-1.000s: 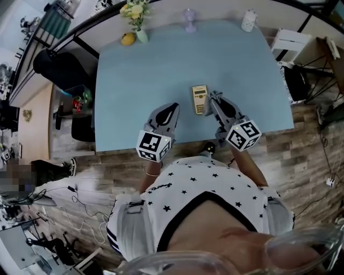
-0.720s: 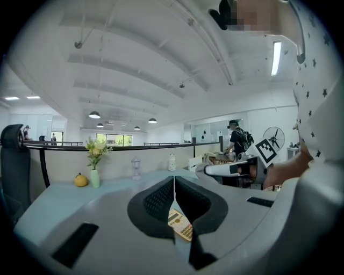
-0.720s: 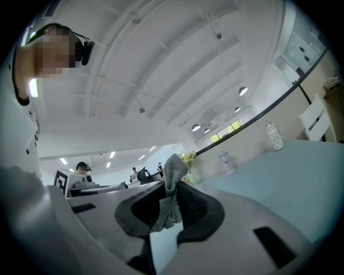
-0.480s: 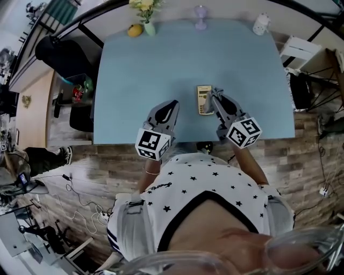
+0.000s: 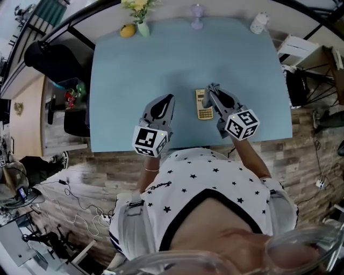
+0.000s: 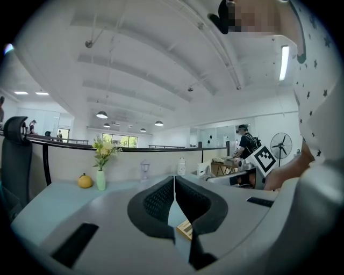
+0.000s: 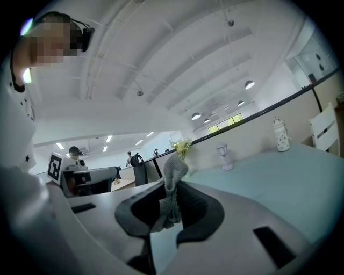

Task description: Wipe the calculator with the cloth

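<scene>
The calculator is a small cream-yellow slab with a paler strip at its far end, lying flat on the blue table. It sits between the two tools, just to the left of the right gripper and a little apart from the left gripper. The cloth is grey and knitted (bunched into a narrow twist). It is pinched between the right gripper's jaws and pokes out past their tips, close by the calculator's far right corner; whether it touches cannot be told. The left gripper's jaws are pressed together with nothing between them, and a corner of the calculator shows just beyond them.

There is one calculator, one cloth and two grippers. Well ahead of both tools, along the table's far edge, stand four small things: one yellow fruit, one vase of flowers, one glass and one white jar.
</scene>
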The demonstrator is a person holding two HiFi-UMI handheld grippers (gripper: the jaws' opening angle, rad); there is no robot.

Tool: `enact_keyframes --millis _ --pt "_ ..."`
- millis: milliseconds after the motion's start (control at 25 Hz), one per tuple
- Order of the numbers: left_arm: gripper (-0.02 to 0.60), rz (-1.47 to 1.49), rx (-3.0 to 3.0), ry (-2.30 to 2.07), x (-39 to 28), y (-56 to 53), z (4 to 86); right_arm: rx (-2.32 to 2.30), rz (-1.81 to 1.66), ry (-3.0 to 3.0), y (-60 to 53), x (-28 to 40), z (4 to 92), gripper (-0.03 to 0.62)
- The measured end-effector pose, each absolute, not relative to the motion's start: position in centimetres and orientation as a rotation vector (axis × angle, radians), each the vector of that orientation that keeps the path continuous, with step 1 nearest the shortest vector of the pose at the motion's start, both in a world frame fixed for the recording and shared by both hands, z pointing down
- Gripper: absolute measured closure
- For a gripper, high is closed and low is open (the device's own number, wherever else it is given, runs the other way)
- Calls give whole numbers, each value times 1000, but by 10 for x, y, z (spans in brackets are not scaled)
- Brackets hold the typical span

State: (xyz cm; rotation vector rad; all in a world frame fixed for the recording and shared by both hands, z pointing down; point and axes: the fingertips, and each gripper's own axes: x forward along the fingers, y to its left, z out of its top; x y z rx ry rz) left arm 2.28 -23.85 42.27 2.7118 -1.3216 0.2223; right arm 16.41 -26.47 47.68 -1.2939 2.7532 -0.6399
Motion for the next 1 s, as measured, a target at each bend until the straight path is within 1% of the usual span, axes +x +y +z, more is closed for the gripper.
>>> enact_keyframes --millis 480,1000 --pt "551 201 2646 -1393 -10 -272 428 -1356 -743 2863 -309 150 519 539" --pt "551 187 2558 -1449 -32 -284 447 -1350 -863 3067 -321 135 581 539"
